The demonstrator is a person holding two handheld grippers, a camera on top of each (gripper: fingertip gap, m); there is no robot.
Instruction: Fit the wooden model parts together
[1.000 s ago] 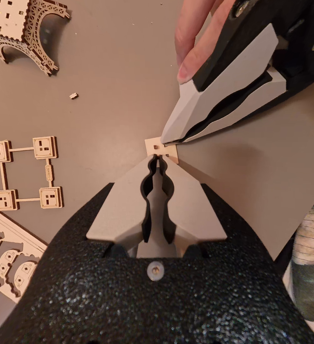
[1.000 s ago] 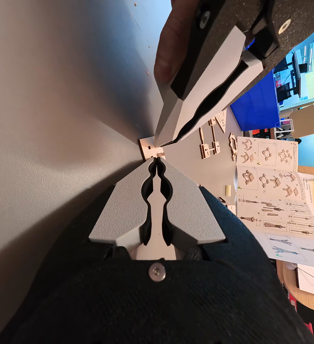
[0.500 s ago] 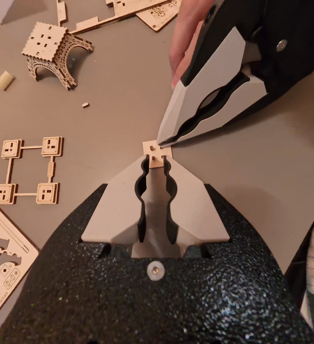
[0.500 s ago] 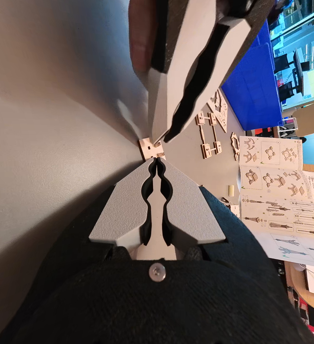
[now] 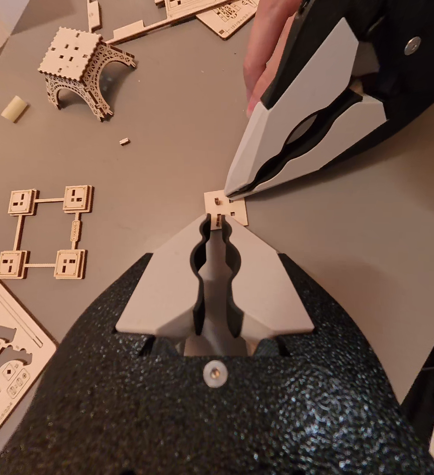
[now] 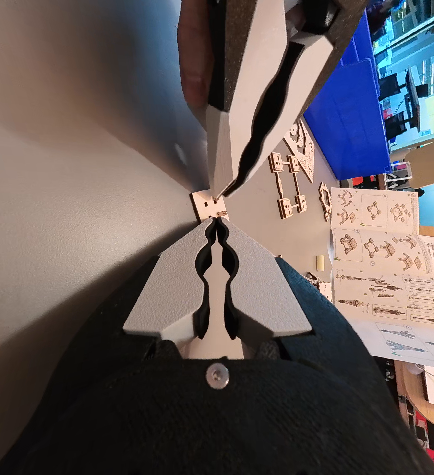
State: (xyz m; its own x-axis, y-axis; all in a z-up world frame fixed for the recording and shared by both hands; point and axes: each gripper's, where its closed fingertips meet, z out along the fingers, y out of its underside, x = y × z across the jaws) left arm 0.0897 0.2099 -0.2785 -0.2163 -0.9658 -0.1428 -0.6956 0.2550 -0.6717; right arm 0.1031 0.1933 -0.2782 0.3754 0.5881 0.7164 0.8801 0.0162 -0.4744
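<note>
Right gripper [image 6: 216, 218] has its tips pressed together on the edge of the small wooden square plate [image 5: 226, 208], pinching it just above the grey table [image 5: 313, 257]. Left gripper [image 5: 215, 220] sits slightly spread at the plate's near edge, its tips either side of a tiny wooden peg [image 5: 218, 220] standing in a slot. A second peg [image 5: 217, 201] stands in the plate. Off to the left lie the four-pad wooden frame [image 5: 46, 232], then the arched tower base [image 5: 82, 69], with the instruction sheet [image 6: 380, 270] beyond.
</note>
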